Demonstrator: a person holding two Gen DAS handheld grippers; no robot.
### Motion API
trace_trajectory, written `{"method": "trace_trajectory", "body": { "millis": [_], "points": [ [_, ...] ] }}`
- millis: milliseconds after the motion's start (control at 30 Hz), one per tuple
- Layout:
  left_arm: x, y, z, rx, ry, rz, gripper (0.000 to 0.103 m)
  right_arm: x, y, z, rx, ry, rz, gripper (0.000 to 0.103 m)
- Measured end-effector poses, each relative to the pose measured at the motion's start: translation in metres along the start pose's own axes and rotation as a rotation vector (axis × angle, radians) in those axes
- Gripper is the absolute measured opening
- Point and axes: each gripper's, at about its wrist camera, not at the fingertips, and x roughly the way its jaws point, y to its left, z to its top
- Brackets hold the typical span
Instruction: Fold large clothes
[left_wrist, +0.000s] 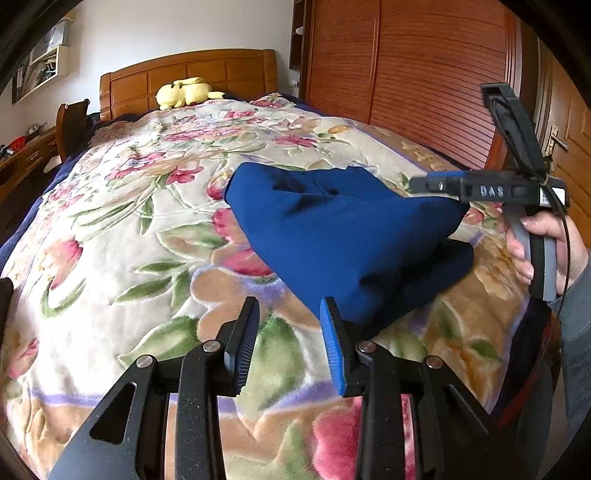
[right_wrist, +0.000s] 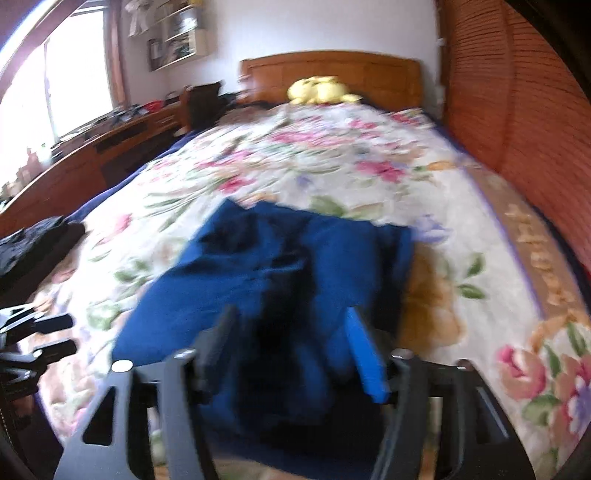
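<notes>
While your left claw (left_wrist: 290, 343) hovers low over the bed, its jaws stand wide with nothing between them, floral blanket (left_wrist: 122, 236) showing through the gap. Your blue garment (left_wrist: 343, 229) lies bunched just ahead and to the right of that claw, its near fold touching or just behind the blue-padded finger (left_wrist: 334, 354); which of the two cannot be told. Across the garment, your right hand (left_wrist: 539, 240) grips the handle of the right claw (left_wrist: 421, 183), whose tip meets the cloth's far right edge, where the fabric rises in a peak. A yellow plush toy (left_wrist: 186, 92) rests by the wooden headboard (left_wrist: 192, 75), with a slatted wardrobe (left_wrist: 406, 74) along the right.

Seen from your right wrist, the picture is blurred. The right claw (right_wrist: 291, 350) has its two fingers set apart, and the blue garment (right_wrist: 258, 258) fills the gap between them and spreads forward over the blanket (right_wrist: 332, 155). Whether those jaws are pinching the cloth cannot be told through the blur. Your left claw (right_wrist: 55, 334) shows at the left edge, beside the garment's near left corner.
</notes>
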Motion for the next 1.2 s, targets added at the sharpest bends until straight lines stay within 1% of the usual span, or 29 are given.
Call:
{"method": "trace_trajectory", "body": {
  "millis": [67,133,200,267,300,333,367,400,500,533,633,700,767,833,867,933,967,1000,1033,1100,1133,1200],
  "points": [
    [0.0,0.005,-0.001,-0.012,-0.001,-0.007,0.035,0.008,0.01,0.001,-0.031,0.041,0.023,0.074],
    [0.0,0.01,-0.002,-0.021,-0.001,-0.011,0.035,0.02,0.015,-0.001,-0.052,0.091,0.022,0.074],
    [0.001,0.014,-0.001,-0.024,-0.003,-0.012,0.035,0.036,0.014,-0.005,-0.03,0.144,0.031,0.075],
    [0.004,0.017,0.0,-0.025,-0.001,-0.014,0.035,0.051,0.011,-0.01,-0.012,0.189,0.062,0.075],
    [0.006,0.018,0.002,-0.023,0.0,-0.016,0.035,0.055,0.01,-0.012,-0.005,0.196,0.076,0.067],
    [0.009,0.019,0.003,-0.021,0.001,-0.018,0.035,0.057,0.009,-0.013,0.002,0.198,0.101,0.055],
    [0.012,0.02,0.006,-0.018,0.004,-0.024,0.035,0.057,0.007,-0.015,0.008,0.193,0.143,0.028],
    [0.015,0.021,0.009,-0.013,0.002,-0.034,0.035,0.054,0.006,-0.015,0.015,0.181,0.178,0.017],
    [0.027,0.022,0.023,0.005,0.001,-0.054,0.035,0.027,0.005,-0.013,-0.021,0.093,0.139,0.012],
    [0.031,0.022,0.029,0.012,0.001,-0.063,0.035,0.017,0.007,-0.015,-0.029,0.071,0.115,0.012],
    [0.046,0.02,0.052,0.044,-0.005,-0.079,0.035,-0.019,-0.005,-0.018,-0.037,0.002,0.014,0.011],
    [0.058,0.021,0.07,0.045,-0.008,-0.104,0.035,-0.029,-0.018,-0.027,-0.036,0.015,-0.034,0.011],
    [0.074,0.023,0.085,0.033,0.003,-0.134,0.035,-0.022,-0.028,-0.038,-0.019,0.052,-0.086,0.011],
    [0.096,0.025,0.101,0.025,0.025,-0.157,0.036,-0.008,-0.035,-0.052,0.012,0.102,-0.085,0.012],
    [0.107,0.026,0.106,0.022,0.035,-0.16,0.04,-0.005,-0.035,-0.057,0.021,0.106,-0.082,0.012],
    [0.126,0.029,0.115,0.013,0.057,-0.163,0.04,-0.006,-0.032,-0.06,0.031,0.085,-0.093,0.013],
    [0.132,0.03,0.118,0.013,0.062,-0.161,0.04,-0.007,-0.032,-0.061,0.041,0.075,-0.096,0.015],
    [0.14,0.032,0.123,0.016,0.066,-0.154,0.04,-0.009,-0.032,-0.062,0.06,0.064,-0.096,0.021],
    [0.145,0.034,0.126,0.021,0.066,-0.147,0.04,-0.012,-0.034,-0.064,0.077,0.058,-0.092,0.023],
    [0.159,0.038,0.134,0.027,0.069,-0.129,0.04,-0.012,-0.034,-0.063,0.09,0.059,-0.099,0.034],
    [0.165,0.04,0.137,0.023,0.073,-0.124,0.04,-0.018,-0.035,-0.067,0.09,0.055,-0.109,0.037],
    [0.181,0.046,0.144,0.006,0.089,-0.127,0.04,-0.024,-0.037,-0.067,0.096,0.036,-0.133,0.05]
  ]
}}
